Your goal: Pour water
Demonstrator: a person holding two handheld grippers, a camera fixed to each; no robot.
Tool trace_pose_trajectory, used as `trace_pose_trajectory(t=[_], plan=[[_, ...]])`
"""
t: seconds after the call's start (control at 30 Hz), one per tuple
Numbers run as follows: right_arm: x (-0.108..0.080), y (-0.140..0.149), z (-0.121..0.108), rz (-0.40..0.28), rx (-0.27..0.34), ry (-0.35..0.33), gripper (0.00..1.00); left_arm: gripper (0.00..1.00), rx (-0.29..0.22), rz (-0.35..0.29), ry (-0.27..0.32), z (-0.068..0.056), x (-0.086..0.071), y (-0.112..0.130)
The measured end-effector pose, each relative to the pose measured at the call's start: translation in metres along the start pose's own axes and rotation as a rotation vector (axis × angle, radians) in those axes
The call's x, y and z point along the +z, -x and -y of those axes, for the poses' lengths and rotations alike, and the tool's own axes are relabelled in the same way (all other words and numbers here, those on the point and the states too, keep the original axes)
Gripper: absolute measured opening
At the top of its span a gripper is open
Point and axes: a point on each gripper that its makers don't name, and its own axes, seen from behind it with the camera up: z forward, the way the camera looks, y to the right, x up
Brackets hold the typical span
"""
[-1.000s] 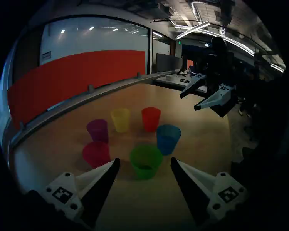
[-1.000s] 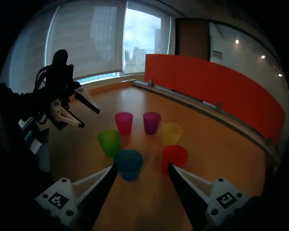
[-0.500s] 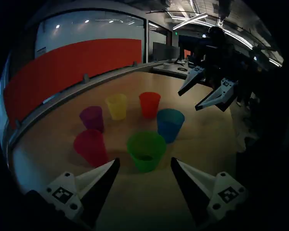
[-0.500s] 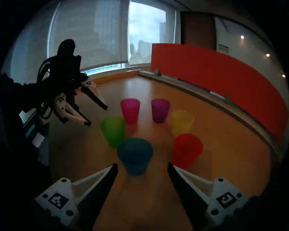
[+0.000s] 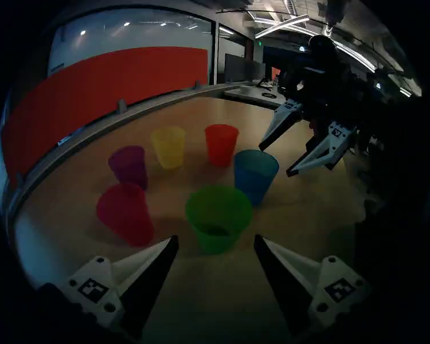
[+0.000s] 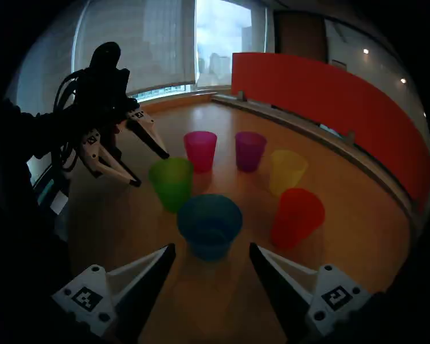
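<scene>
left gripper (image 5: 215,237) jaws spread, empty, green cup (image 5: 218,215) upright on table (image 5: 307,212) dead ahead just past the tips; right gripper (image 6: 211,245) also spread, blue cup (image 6: 209,223) straight ahead, nearer it.

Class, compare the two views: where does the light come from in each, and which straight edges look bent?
Left gripper view: dim, lit by ceiling strip lights; the orange wall panel bows with the fisheye. Right gripper view: daylight from the window backlights the left gripper, its top a silhouette; the far edge of the table curves.
</scene>
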Motion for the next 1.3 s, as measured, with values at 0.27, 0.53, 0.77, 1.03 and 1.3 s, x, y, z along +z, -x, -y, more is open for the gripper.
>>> trace_pose_trajectory(t=[0.27,0.53,0.77,1.03,1.3], plan=[[0.018,0.000,0.002,0.014,-0.002,-0.015,1.00,0.98,0.002,0.015,0.013,0.001,0.013,-0.001],[0.033,-0.003,0.005,0.018,-0.007,-0.032,1.00,0.98,-0.001,0.017,0.026,0.000,0.024,-0.005],[0.043,-0.006,0.005,0.018,-0.006,-0.037,1.00,0.98,-0.004,0.018,0.044,-0.003,0.033,-0.007],[0.049,-0.011,0.003,0.005,-0.002,-0.044,1.00,0.98,-0.013,0.008,0.056,-0.005,0.039,-0.013],[0.051,-0.012,0.004,0.002,-0.004,-0.046,1.00,0.98,-0.023,0.001,0.059,-0.004,0.043,-0.016]])
